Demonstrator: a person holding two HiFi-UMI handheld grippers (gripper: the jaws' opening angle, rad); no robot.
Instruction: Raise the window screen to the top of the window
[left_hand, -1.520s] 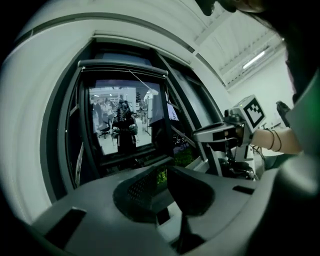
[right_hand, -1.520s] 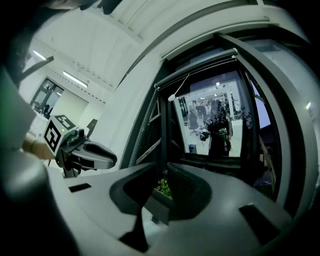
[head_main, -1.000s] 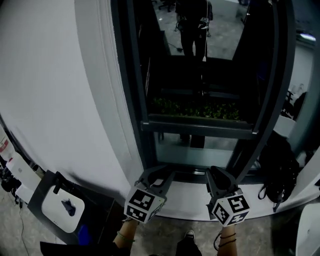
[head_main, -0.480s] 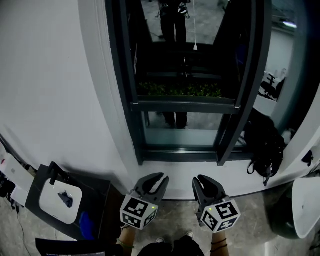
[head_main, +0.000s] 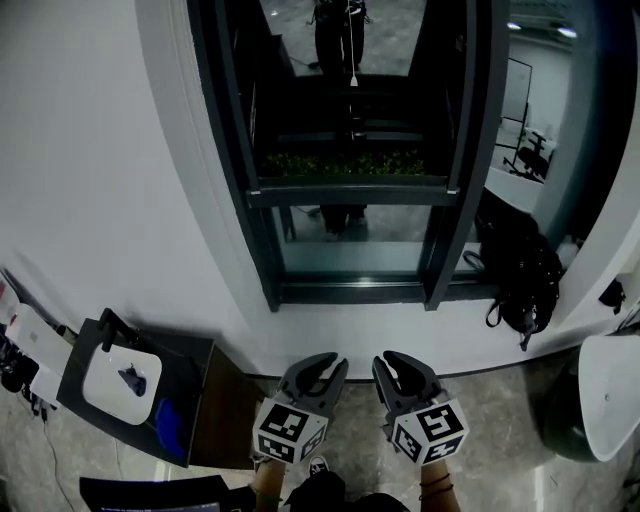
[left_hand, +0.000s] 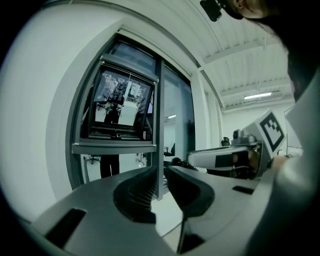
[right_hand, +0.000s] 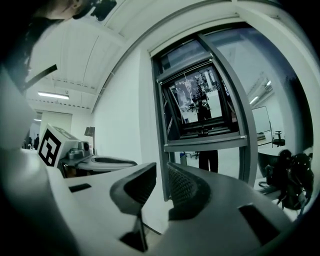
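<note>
The dark-framed window (head_main: 350, 150) fills the wall ahead. A grey horizontal rail (head_main: 350, 190) of the window screen crosses it about mid-height, with a darker panel above and clear glass below. The same rail shows in the left gripper view (left_hand: 112, 147) and the right gripper view (right_hand: 205, 142). My left gripper (head_main: 330, 362) and right gripper (head_main: 398, 360) hang side by side below the white sill (head_main: 350, 330), well back from the window. Each pair of jaws is drawn together to a thin gap with nothing held (left_hand: 161, 175) (right_hand: 161, 172).
A black backpack (head_main: 520, 280) rests on the sill at the right. A black box with a white device on top (head_main: 120, 380) stands at the lower left against the wall. A white rounded object (head_main: 610, 400) sits at the lower right. Reflections of a standing person show in the glass.
Both grippers have drawn back from the sill's edge, away from the window. The window now sits higher and farther off in the head view.
</note>
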